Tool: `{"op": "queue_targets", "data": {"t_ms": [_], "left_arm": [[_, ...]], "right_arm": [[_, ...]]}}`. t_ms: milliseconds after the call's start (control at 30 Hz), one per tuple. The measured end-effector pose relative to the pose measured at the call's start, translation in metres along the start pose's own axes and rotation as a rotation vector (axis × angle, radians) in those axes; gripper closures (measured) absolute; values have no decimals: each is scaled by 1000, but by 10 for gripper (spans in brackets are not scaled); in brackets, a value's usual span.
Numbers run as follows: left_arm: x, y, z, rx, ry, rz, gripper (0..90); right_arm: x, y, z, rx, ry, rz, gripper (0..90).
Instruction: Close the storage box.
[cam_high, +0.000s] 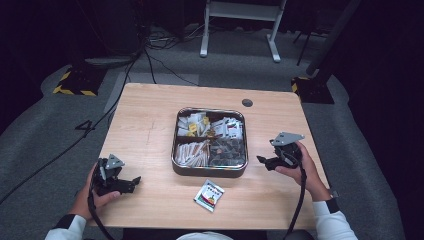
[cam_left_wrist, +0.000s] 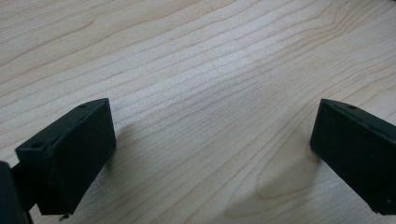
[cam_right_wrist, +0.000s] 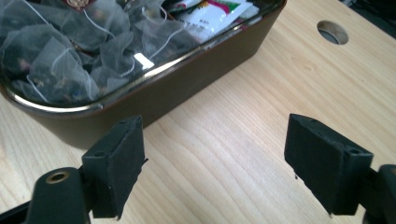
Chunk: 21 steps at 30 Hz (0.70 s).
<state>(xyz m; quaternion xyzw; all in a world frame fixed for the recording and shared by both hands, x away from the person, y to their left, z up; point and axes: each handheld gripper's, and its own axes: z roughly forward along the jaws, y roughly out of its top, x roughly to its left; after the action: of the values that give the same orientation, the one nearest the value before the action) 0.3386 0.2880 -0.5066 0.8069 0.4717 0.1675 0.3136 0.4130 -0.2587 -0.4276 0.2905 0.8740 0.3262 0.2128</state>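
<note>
The left tool (cam_high: 131, 183) is held over bare tabletop (cam_high: 150, 130) at the near left, jaws spread wide and empty. The right tool (cam_high: 264, 162) is positioned just right of the tray (cam_high: 209, 170), jaws also spread, nothing gripped. A sachet (cam_high: 209, 195) lies flat near the tray's near edge, between both tools.

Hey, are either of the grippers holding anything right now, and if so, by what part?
Nothing is held. The left gripper and the right gripper both stand open over the bare light wooden table.
</note>
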Motion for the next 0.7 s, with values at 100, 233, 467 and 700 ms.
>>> {"op": "queue_targets", "data": {"t_ms": [100,233,467,700], "left_arm": [[0,0,0,0,0,-1,4],[0,0,0,0,1,-2,4],[0,0,0,1,3,-3,4],[0,0,0,-1,2,-4,4]], "right_arm": [[-1,-7,-1,12,-3,1,207],[-2,-16,-4,26,-3,15,201],[-4,-32,-5,40,-10,27,201],[-6,-51,-4,62,-17,39,198]]}}
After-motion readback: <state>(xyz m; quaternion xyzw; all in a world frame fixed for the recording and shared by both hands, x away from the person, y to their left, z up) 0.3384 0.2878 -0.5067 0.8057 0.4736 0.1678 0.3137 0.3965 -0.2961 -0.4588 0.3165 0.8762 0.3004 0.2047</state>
